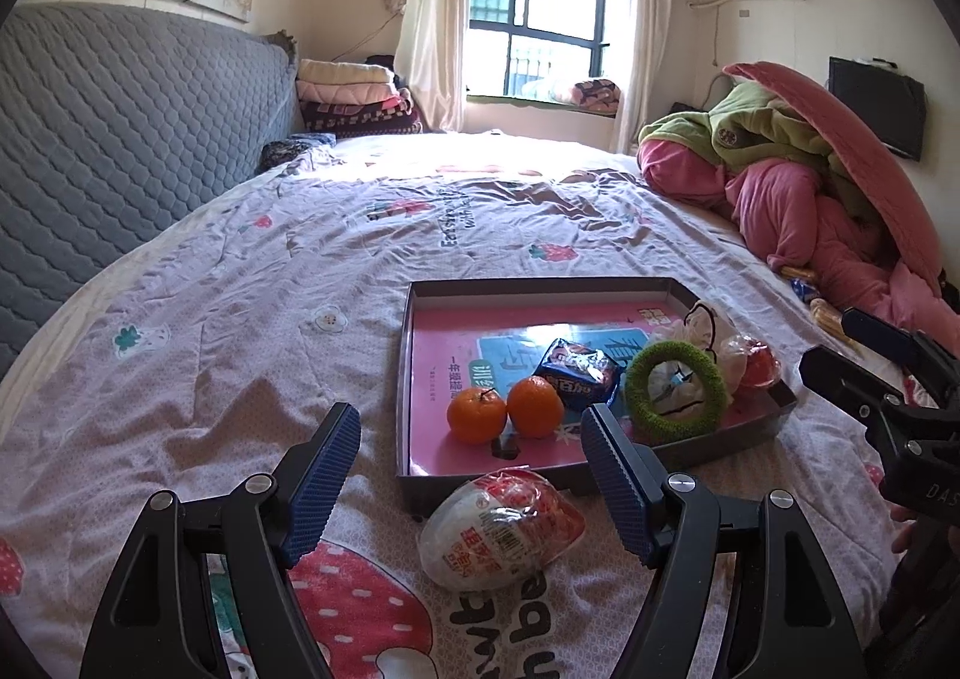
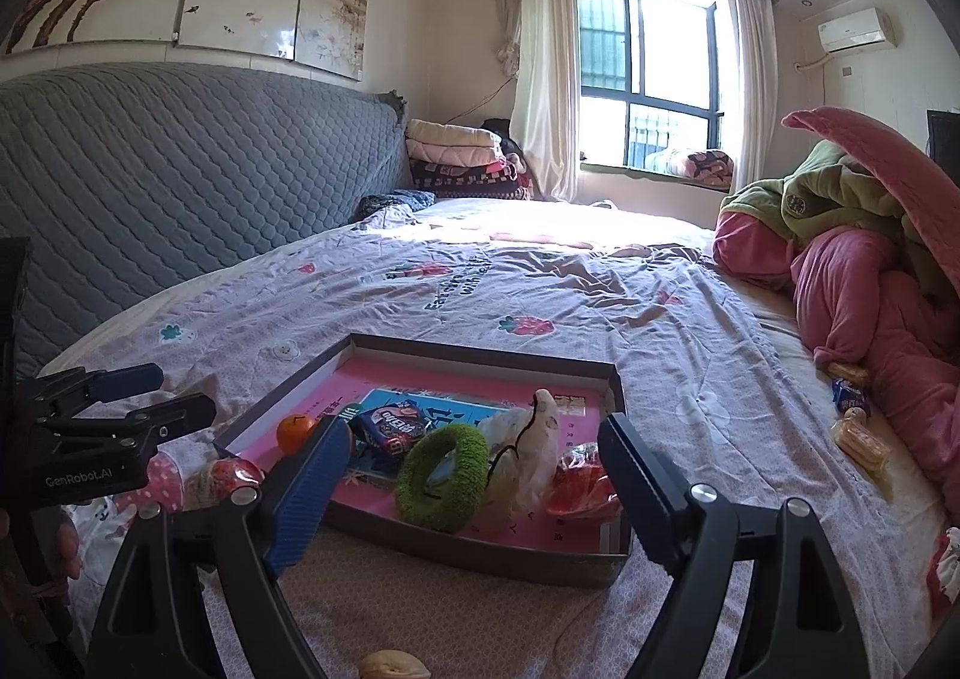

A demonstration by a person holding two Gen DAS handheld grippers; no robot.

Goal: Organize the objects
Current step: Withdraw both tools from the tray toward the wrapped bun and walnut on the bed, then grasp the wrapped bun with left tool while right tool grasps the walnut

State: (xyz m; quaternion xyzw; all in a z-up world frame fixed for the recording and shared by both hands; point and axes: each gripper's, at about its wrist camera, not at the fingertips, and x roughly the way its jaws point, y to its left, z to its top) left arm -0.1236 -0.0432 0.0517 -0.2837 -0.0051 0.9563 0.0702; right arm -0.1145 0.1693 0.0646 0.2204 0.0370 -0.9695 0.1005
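Left gripper [image 1: 471,439] spread wide, holding nothing; wrapped red/white snack [image 1: 501,526] on bedsheet [image 1: 240,319] between and just below the blue pads, just outside near wall of tray [image 1: 405,379], not touched. Right gripper [image 2: 474,451] also wide, nothing held; hovers over tray's near right corner, green fuzzy ring [image 2: 441,475] and white plastic bag [image 2: 528,457] between fingers in frame. In tray, per left view: 2 oranges [image 1: 477,415] touching side by side, 1 dark blue snack pack [image 1: 579,373] just behind, 1 ring, 1 bag, 1 red wrapped item [image 1: 753,361] at right wall. Right view shows only 1 orange, other hidden by finger. Right view only: pale bun-like item [image 2: 393,667] on sheet at bottom edge, nearest cam. Further right on sheet, near pink bedding [image 2: 870,307]: 2 yellowish snack packs [image 2: 861,442] + 1 blue pack [image 2: 849,394]; left view shows these only partly.
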